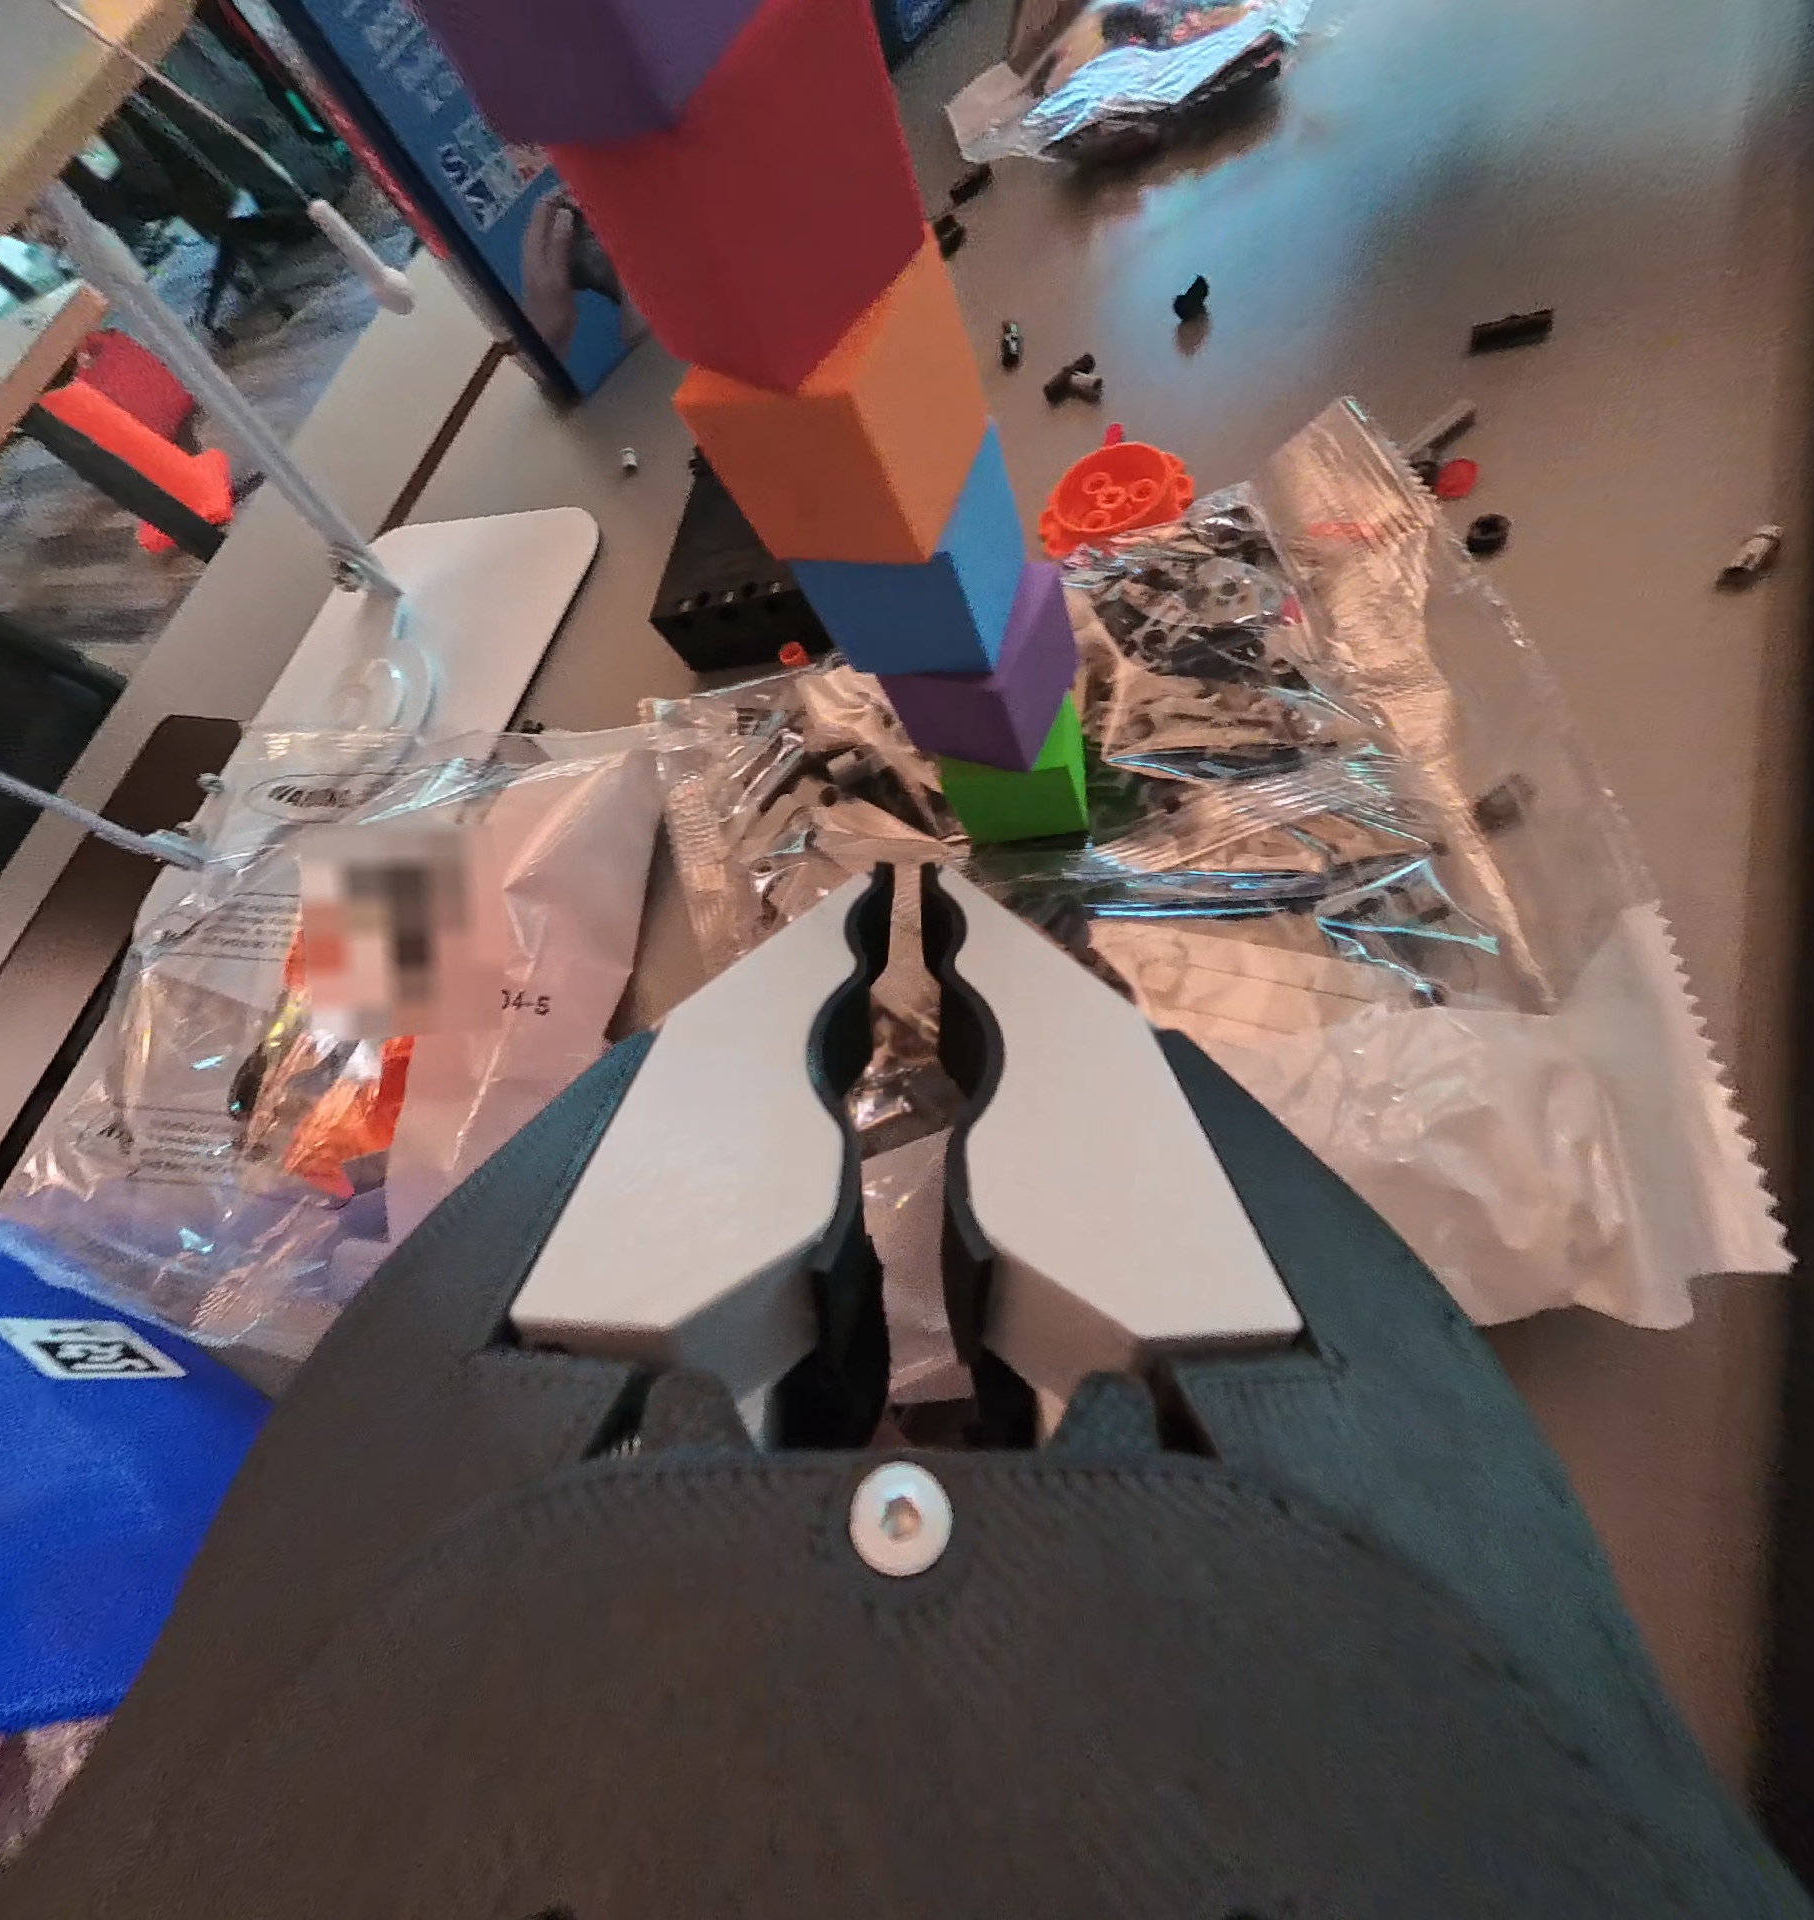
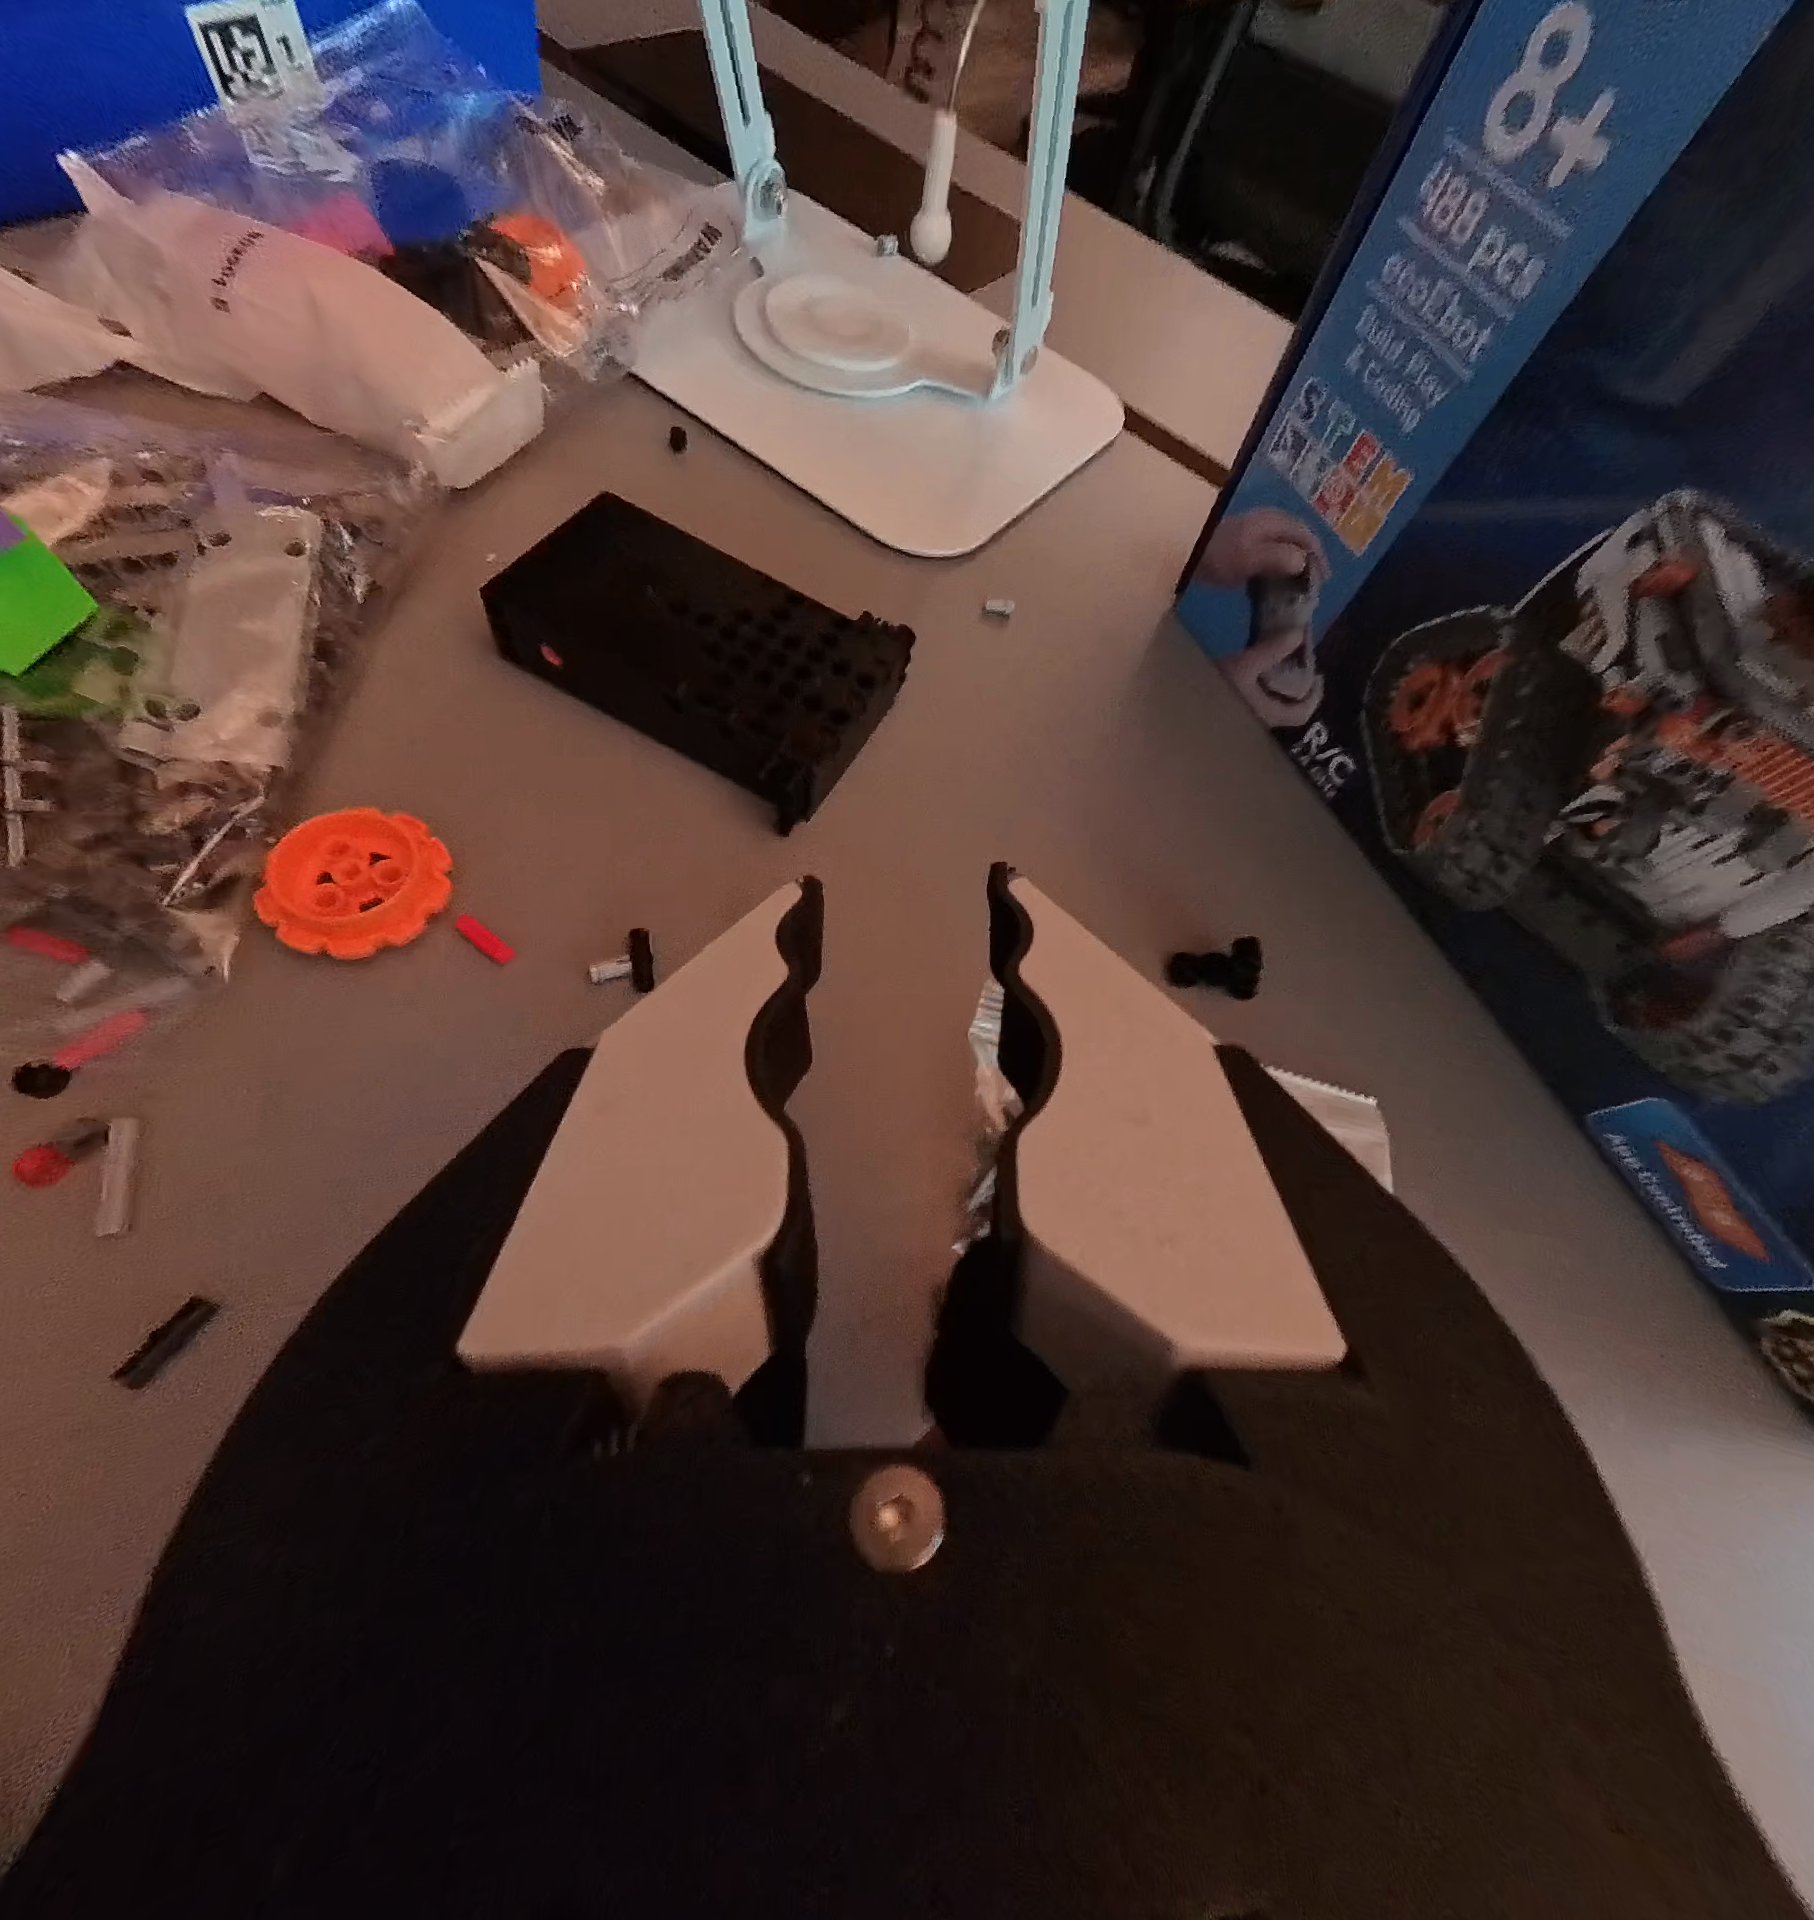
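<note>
A leaning tower of coloured foam blocks [image 1: 851,447] stands on clear plastic bags [image 1: 1298,831]: green [image 1: 1017,795] at the bottom, then purple, blue, orange, red and purple. My left gripper [image 1: 903,883] hovers just in front of the green block, jaws nearly together with only a thin slit, nothing between them. My right gripper [image 2: 903,883] is open and empty above the grey table [image 2: 570,1091], just short of a black perforated block [image 2: 695,655]. An orange toothed wheel [image 2: 352,883] lies to its left, also in the left wrist view [image 1: 1111,499]. The green block [image 2: 9,613] shows at the far left.
A tall blue toy box [image 2: 1557,623] stands on the right. A white stand base [image 2: 882,436] sits behind the black block. Small black, grey and red parts [image 2: 1215,966] lie scattered on the table. More bags of parts [image 1: 290,1039] lie left. A blue object with a marker [image 1: 51,1507] is nearby. There is about 25 cm between the tips of the two grippers. The orange toothed wheel [image 2: 352,883] sits 12 cm or so from the ends of my right fingers. It turns up in the left wrist view [image 1: 1123,488] as well.
</note>
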`<state>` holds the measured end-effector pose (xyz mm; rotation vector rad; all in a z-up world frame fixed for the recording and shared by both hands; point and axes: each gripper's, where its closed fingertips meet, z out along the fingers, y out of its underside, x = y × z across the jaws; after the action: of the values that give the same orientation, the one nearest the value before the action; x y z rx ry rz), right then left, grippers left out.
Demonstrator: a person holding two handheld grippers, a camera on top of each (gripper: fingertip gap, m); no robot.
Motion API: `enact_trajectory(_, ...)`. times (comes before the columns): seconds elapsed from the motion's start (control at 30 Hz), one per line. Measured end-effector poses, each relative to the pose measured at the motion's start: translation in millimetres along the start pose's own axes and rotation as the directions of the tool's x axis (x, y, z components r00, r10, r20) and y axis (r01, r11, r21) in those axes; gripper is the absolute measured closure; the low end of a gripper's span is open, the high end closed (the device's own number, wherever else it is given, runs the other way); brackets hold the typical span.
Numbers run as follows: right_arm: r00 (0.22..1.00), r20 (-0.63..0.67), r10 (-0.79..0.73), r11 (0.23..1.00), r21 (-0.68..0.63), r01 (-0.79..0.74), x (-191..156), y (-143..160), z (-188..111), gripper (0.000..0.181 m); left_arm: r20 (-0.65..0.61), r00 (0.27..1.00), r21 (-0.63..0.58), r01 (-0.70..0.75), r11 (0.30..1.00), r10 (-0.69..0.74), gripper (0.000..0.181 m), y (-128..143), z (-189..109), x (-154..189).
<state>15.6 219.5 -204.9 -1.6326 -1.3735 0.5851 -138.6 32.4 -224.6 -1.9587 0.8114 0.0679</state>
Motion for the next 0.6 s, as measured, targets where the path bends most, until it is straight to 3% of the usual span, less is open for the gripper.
enact_trajectory(0.6,0.999,0.011,0.054,0.996,0.070,-0.054,2.3,-7.5,-7.6,0.151,-0.052,0.998,0.012,-0.032,0.999,0.033,0.177,-12.7,15.0,16.9)
